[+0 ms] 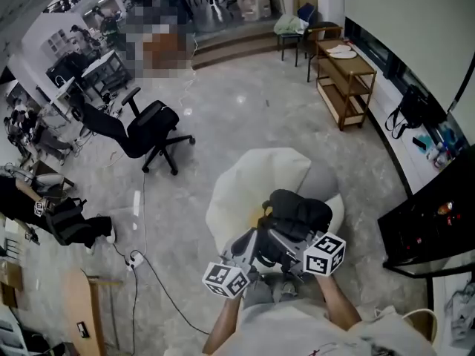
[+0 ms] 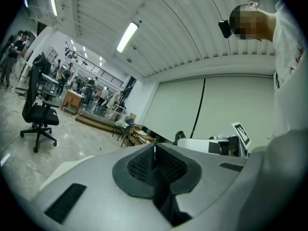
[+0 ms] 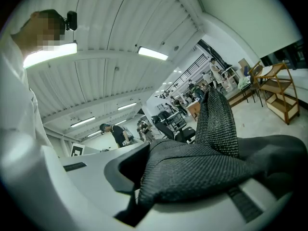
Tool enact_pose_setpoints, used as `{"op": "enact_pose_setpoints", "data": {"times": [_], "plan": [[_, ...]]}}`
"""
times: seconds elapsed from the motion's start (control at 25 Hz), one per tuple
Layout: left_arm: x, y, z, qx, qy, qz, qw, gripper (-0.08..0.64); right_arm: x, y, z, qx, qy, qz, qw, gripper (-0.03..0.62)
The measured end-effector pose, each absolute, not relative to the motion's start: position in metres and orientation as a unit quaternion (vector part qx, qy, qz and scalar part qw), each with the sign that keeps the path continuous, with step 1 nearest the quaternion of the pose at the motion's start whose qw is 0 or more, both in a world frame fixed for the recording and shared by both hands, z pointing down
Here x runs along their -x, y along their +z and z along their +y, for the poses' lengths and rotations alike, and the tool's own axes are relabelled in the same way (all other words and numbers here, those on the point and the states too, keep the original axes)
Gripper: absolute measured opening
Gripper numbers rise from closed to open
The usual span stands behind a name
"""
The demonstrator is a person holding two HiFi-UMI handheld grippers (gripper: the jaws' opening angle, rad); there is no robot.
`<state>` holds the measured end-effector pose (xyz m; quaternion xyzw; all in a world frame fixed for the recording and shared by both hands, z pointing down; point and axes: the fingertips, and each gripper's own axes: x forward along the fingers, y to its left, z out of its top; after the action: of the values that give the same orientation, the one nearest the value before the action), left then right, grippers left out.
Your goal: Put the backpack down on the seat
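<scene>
The black backpack rests on the near side of a white beanbag seat, right in front of me. Both grippers reach into it from below in the head view. My left gripper has its jaws pressed together, and a thin dark strap runs out between them in the left gripper view. My right gripper is shut on a fold of black mesh backpack fabric, which fills the right gripper view and hides the tips of its jaws. A mesh strap stands up from that fold.
A black office chair stands to the left on the grey floor. A wooden shelf unit is at the back right, and a dark desk sits close on the right. A cable trails over the floor at the lower left.
</scene>
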<state>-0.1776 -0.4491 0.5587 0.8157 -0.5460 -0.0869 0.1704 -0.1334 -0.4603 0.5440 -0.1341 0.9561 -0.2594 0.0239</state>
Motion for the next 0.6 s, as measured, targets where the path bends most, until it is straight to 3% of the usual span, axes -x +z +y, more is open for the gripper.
{"op": "enact_pose_setpoints", "data": {"times": [0.6], "plan": [[0.158,0.639,-0.387,-0.793,-0.056,-0.542,0.274,0.038,0.125,0.620,-0.369,0.101,-0.345,0.933,-0.032,0.054]]}}
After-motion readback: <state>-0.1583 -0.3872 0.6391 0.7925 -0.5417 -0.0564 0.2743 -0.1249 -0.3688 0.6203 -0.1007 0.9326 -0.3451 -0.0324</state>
